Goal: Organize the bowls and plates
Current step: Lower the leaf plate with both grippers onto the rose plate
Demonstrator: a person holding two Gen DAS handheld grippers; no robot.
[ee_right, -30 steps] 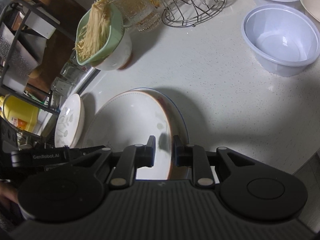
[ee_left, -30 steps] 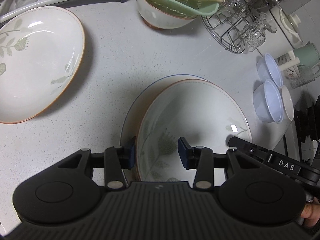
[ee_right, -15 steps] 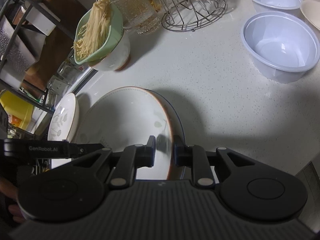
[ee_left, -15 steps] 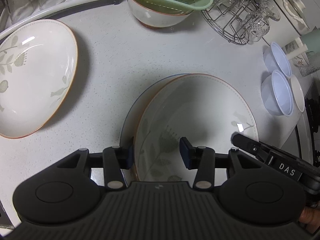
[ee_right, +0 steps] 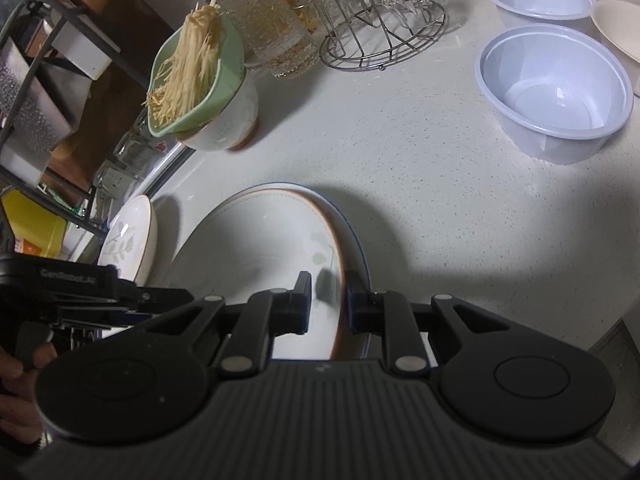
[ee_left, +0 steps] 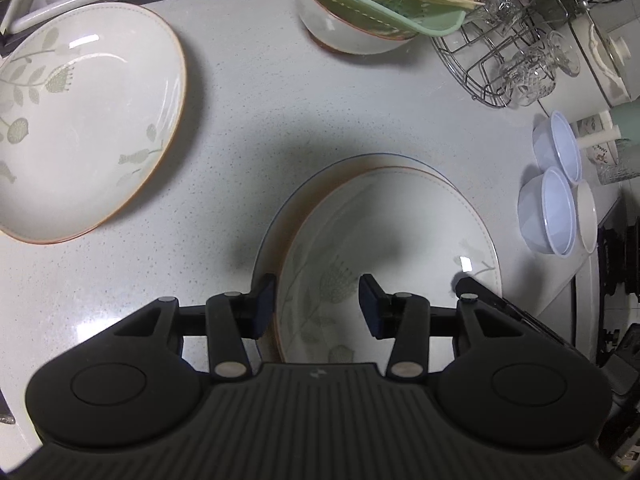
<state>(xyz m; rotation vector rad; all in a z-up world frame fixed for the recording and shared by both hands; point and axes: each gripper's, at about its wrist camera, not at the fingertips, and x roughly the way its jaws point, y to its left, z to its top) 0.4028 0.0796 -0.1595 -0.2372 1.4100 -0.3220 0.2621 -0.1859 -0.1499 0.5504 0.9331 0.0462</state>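
Note:
A cream oval dish with a brown rim and leaf pattern (ee_left: 392, 240) sits on a blue-rimmed plate (ee_left: 320, 184) on the counter. My left gripper (ee_left: 316, 304) straddles the dish's near left rim with its jaws apart. My right gripper (ee_right: 329, 300) is closed on the dish's right rim (ee_right: 338, 264), above the blue-rimmed plate (ee_right: 360, 248). A second oval leaf-pattern dish (ee_left: 84, 120) lies to the left; it also shows in the right wrist view (ee_right: 128, 236). Two clear plastic bowls (ee_right: 556, 88) stand at the right.
A white bowl with a green noodle strainer on it (ee_left: 360, 12) stands at the back. A wire rack of glasses (ee_left: 512, 52) is at the back right. A small white dish (ee_left: 586, 216) lies beside the plastic bowls (ee_left: 548, 208). A black shelf rack (ee_right: 40, 80) is at the left.
Both views shifted slightly; the dish and plate look a little farther below the cameras and then closer again. Both grippers keep their places on the dish's rims.

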